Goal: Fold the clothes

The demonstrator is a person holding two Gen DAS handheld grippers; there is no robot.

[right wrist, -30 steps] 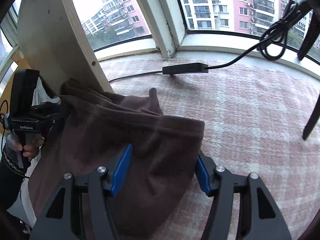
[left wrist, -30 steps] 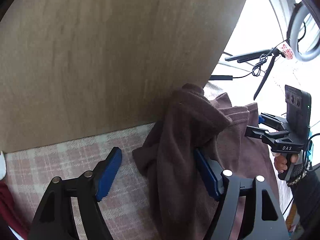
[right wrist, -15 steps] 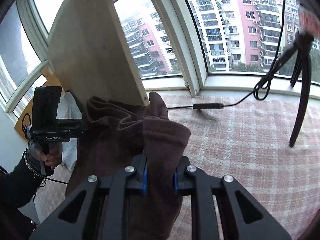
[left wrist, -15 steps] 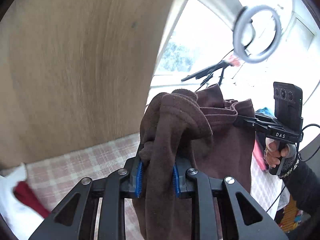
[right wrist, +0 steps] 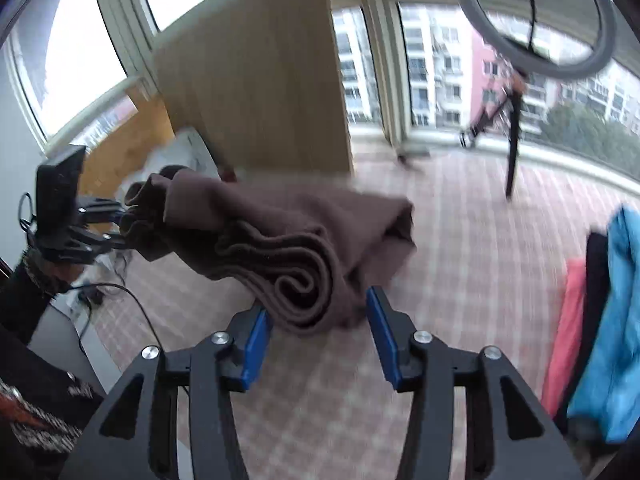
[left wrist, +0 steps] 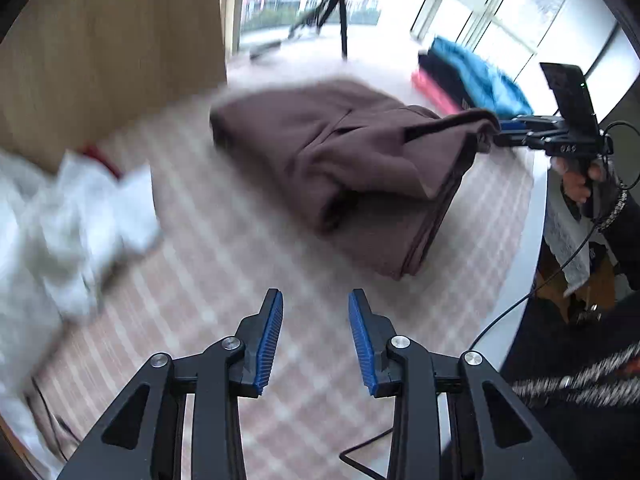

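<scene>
The left gripper (left wrist: 315, 296) stands half open and empty, low in the frame. The right gripper (right wrist: 317, 306) is open around the folded brown garment (left wrist: 340, 160), mid-frame, without pinching it. The loose layers may unroll.

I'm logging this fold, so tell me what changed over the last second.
Both tools closed on the brown fleece garment, lifted it, then laid it folded on the checked tablecloth. The left tool has let go and backed away, open. The right tool has spread its fingers, the cloth's edge still between them. The wooden board stayed put.
</scene>
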